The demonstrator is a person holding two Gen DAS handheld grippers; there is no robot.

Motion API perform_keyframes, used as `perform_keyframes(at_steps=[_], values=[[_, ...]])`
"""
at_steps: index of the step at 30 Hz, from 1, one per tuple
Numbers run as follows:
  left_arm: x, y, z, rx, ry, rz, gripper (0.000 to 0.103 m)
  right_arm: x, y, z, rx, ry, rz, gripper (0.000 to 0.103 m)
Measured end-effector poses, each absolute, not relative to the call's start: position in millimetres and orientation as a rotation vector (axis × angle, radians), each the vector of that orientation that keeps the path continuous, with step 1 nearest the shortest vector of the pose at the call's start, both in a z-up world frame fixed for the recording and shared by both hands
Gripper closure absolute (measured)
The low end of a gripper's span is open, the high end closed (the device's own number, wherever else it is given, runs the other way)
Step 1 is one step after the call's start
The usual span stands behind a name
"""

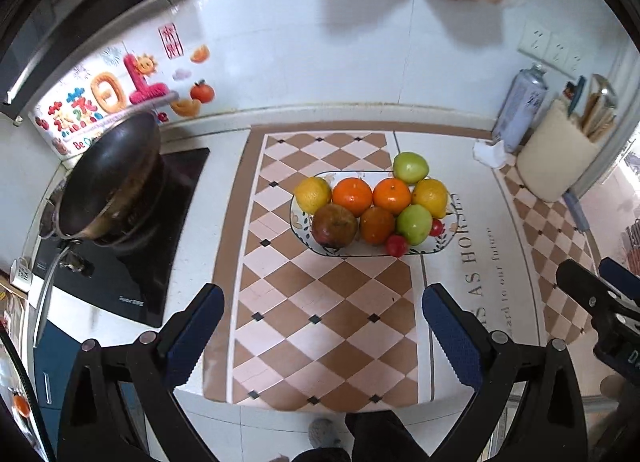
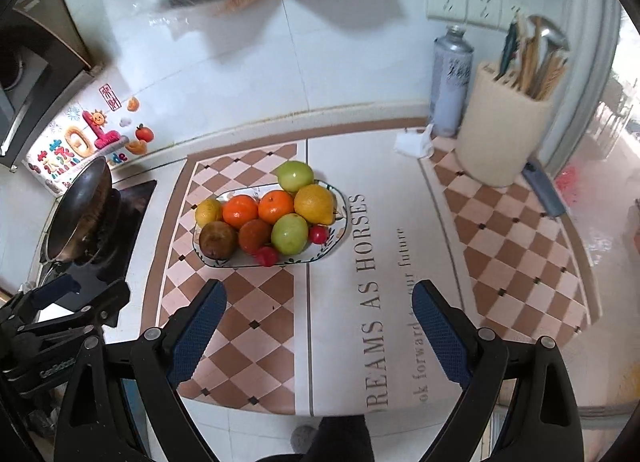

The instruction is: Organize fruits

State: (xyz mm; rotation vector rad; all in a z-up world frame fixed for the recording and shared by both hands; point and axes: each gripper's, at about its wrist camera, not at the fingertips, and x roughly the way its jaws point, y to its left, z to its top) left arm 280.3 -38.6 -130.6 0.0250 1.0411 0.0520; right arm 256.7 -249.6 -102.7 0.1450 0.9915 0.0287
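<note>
Both claws, left claw [image 1: 322, 316] and right claw [image 2: 319, 312], gape empty over the checkered mat [image 1: 320, 342] beside the stove [image 1: 120, 262].

White counter mat with brown checker panels [image 2: 344, 302] carries large serif print "REAMS AS HORSES", first letter cut off by the mat edge; smaller line beside it reads "ok forward ... our future", middle hidden. In the left wrist view the same print shows as "AS HORSES" and "ard to our future". Colourful wall sticker behind the black wok [image 1: 100, 102]: red "Be", rest covered; Chinese characters too small to read. Left tongs body [image 2: 52, 370] bears a blurred brand, unreadable.
</note>
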Motion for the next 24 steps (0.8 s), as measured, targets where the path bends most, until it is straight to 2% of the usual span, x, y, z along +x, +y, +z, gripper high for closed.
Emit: perform_keyframes(at_steps=[24], values=[[110.3,-29.3,-11.0,0.0,0.848,0.047,0.001,60.5,-242.2,27.9,0.07,0.793,0.079,0.007]])
